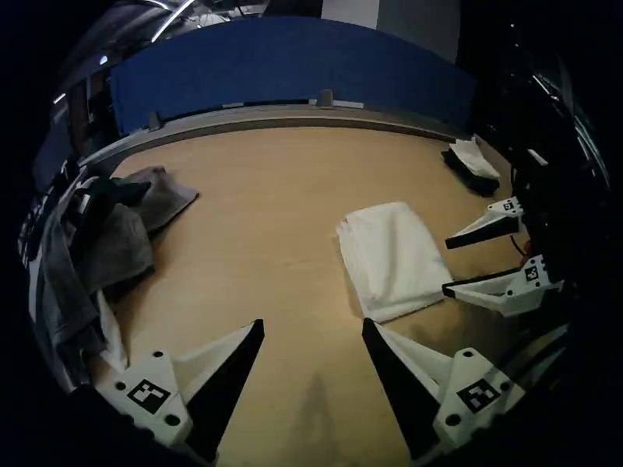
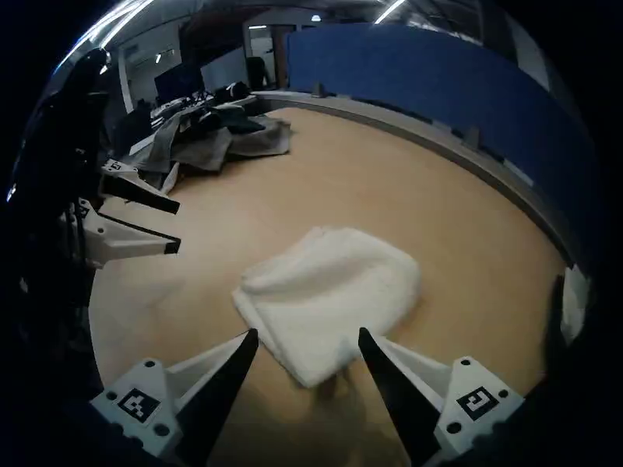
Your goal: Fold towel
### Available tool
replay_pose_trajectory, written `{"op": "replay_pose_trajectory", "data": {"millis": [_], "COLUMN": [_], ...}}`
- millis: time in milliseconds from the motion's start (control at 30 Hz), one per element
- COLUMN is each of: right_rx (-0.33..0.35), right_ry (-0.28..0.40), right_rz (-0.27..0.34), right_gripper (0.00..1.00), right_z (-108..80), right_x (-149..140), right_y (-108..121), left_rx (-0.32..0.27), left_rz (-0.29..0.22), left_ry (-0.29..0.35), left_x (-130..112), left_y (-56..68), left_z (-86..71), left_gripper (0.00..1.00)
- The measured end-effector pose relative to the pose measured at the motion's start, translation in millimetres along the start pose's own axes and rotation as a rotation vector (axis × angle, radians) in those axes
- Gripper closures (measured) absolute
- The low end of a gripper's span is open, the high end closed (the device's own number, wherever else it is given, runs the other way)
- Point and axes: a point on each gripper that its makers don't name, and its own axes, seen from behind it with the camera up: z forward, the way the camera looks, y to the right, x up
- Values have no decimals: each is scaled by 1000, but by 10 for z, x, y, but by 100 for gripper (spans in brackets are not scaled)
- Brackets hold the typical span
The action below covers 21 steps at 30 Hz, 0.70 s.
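A white towel point(image 1: 393, 258) lies folded into a thick rectangle on the wooden table point(image 1: 272, 202). My left gripper point(image 1: 311, 331) hovers open over bare wood, to the left and short of the towel, holding nothing. In the left gripper view my right gripper point(image 1: 446, 266) stands open at the towel's right edge, one fingertip at its near corner. In the right gripper view the towel point(image 2: 331, 300) lies just ahead of my open right gripper point(image 2: 306, 333), its near corner between the fingertips, not clamped. The left gripper point(image 2: 175, 227) shows at the left, open.
A heap of grey and dark cloths point(image 1: 101, 241) is piled at the table's left side, seen too at the far end point(image 2: 210, 136). A small stack of folded dark and white cloth point(image 1: 471, 165) sits at the far right. A blue partition point(image 1: 288, 66) lines the back edge.
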Motion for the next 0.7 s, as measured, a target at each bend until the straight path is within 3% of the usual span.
{"op": "replay_pose_trajectory", "data": {"millis": [400,567,700], "right_rx": [-30,-35,-40], "right_ry": [-18,-29,-38], "right_rz": [8,13,18], "right_gripper": [0,0,0], "right_z": [-8,8,15], "right_x": [-172,-230,-266], "right_y": [69,60,61], "left_rx": [22,70,139], "left_rz": [0,-10,-28], "left_ry": [9,31,55], "left_x": [42,79,109], "left_y": [-45,-150,-302], "left_z": [-30,-71,-129], "left_gripper": [6,6,6]}}
